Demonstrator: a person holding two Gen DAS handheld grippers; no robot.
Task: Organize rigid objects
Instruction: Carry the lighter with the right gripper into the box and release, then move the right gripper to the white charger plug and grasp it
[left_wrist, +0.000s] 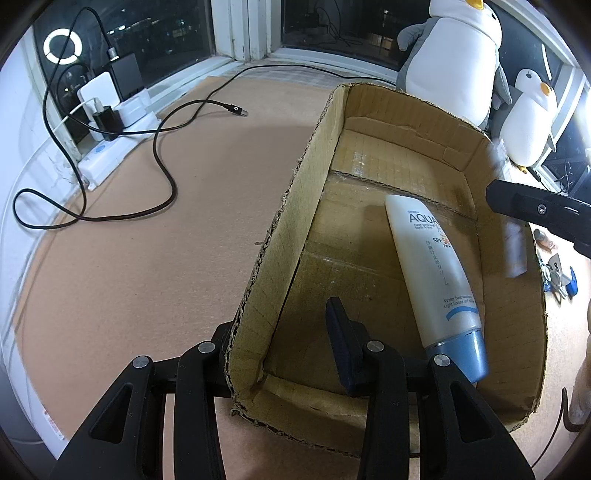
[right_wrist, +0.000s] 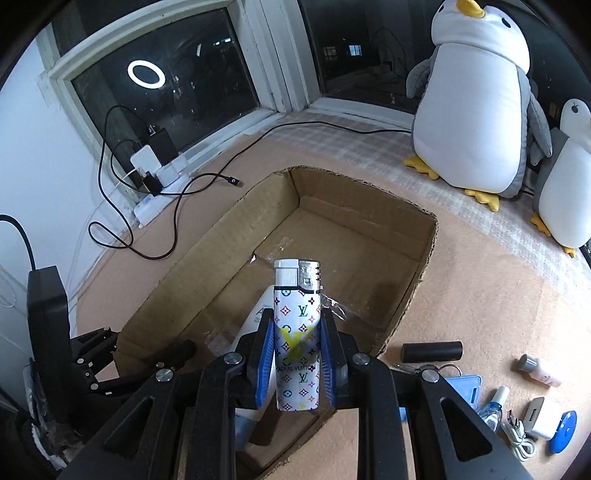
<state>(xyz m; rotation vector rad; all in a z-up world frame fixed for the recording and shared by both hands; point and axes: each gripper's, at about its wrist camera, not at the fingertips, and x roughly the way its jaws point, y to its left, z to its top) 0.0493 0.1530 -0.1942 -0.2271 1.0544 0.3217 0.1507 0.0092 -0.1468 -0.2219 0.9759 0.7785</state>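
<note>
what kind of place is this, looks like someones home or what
Most likely a home, on a bay-window ledge at night. Two penguin plush toys sit by the dark window, chargers fill a power strip, and a cardboard box holds toiletries.

my left wrist view sits close at the cardboard box (left_wrist: 369, 229) corner, facing twelve o'clock; my right looks down higher; both share it.

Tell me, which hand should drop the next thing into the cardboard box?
The right gripper, probably. It already holds the lighter above the cardboard box. The left gripper is clamped on the box's wall, steadying it.
</note>
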